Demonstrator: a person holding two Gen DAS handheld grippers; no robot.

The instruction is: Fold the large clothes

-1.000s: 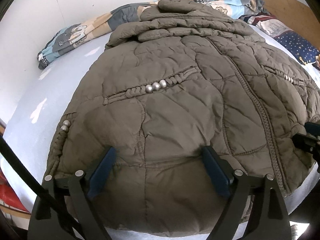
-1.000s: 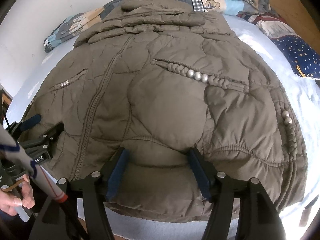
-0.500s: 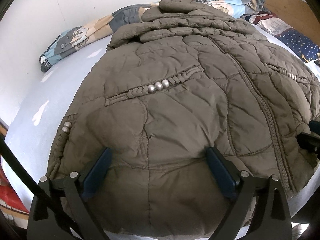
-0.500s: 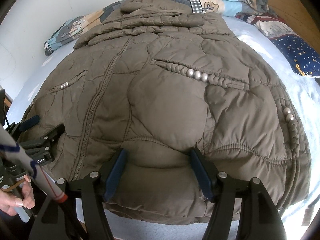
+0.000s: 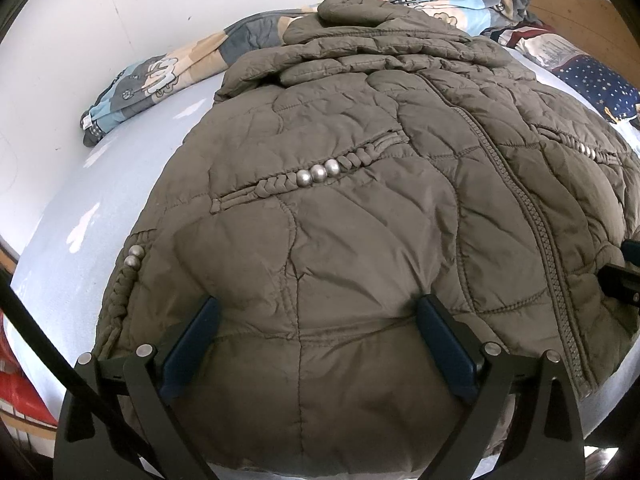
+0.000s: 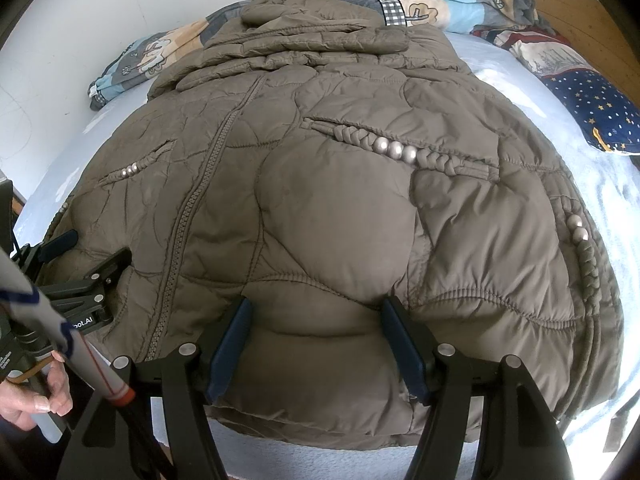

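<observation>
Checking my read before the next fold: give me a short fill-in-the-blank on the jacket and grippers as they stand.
1. The quilted jacket lies on the ____.
2. Its front zipper is ____.
3. Each braided pocket trim carries a row of ____ silver beads.
4. The left gripper has its jaws wide ____ over the hem.

Missing words: bed; closed; three; open

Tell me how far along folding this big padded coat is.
Early stage. Done: the coat lies spread front-up and zipped on the bed, with what look like its sleeves folded across the top. In hand: both tools are over the hem; the left hand-held gripper has just opened wide, and the right hand-held gripper straddles a puffed section, a grip not clear. Left: folding the body itself.
</observation>
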